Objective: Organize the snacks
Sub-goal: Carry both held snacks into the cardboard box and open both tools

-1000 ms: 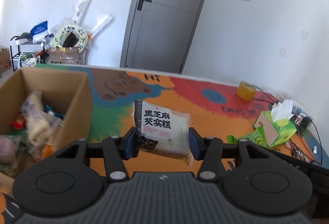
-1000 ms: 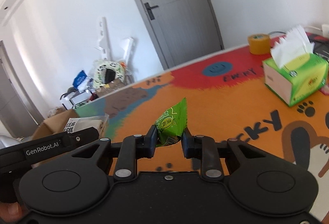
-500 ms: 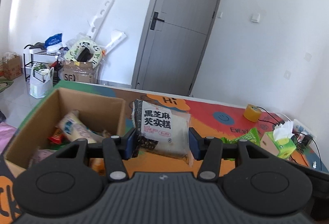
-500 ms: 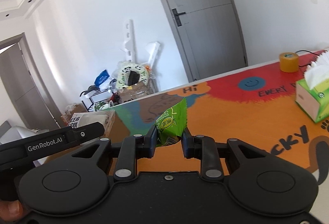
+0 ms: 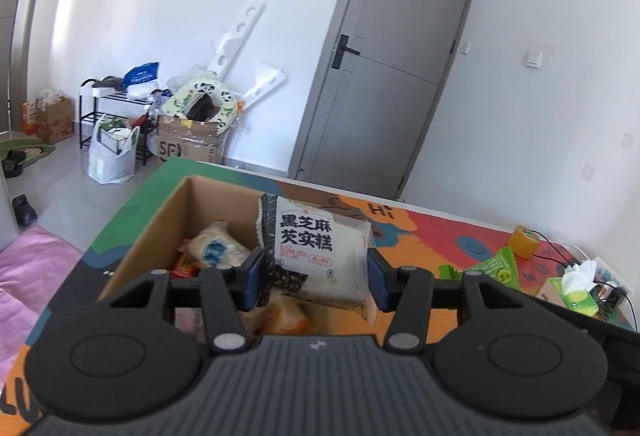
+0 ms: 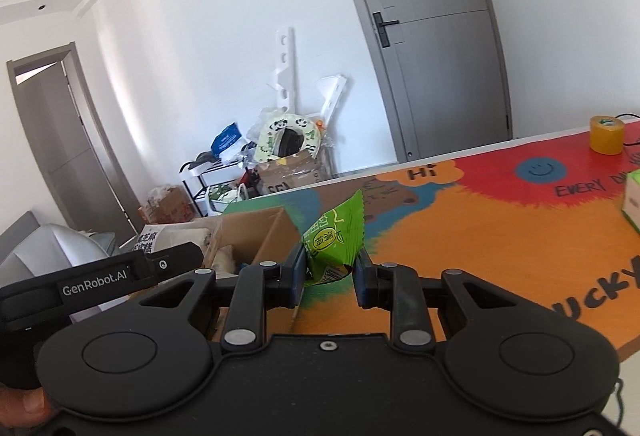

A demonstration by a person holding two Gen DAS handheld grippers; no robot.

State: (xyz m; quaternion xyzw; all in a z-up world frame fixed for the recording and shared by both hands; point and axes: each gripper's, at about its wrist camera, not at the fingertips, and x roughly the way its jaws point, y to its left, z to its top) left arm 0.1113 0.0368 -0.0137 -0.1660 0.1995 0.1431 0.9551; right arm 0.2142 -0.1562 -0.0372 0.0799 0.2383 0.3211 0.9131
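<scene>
Two snacks in transit, one per hand-held gripper.

Item 1: white sesame-cake packet (image 5: 320, 256), clamped between the pads of the left hand-held gripper (image 5: 314, 286), held upright over the near right part of the open cardboard box (image 5: 160, 232). Box sits on the colourful bench (image 5: 432, 236) and already holds several wrapped snacks (image 5: 216, 250).

Item 2: small green packet (image 6: 334, 242), pinched at its lower end by the right hand-held gripper (image 6: 328, 280), jaws nearly together; it hangs over the bench just beside the box's right wall.

Handling note: release the white packet only once it is well inside the walls, laid flat on the pile. Bring the green packet over the rim before letting go; keep both tools from crowding the opening together.

Remaining nearby: tape roll (image 6: 607, 135), tissue box (image 5: 572, 290).
</scene>
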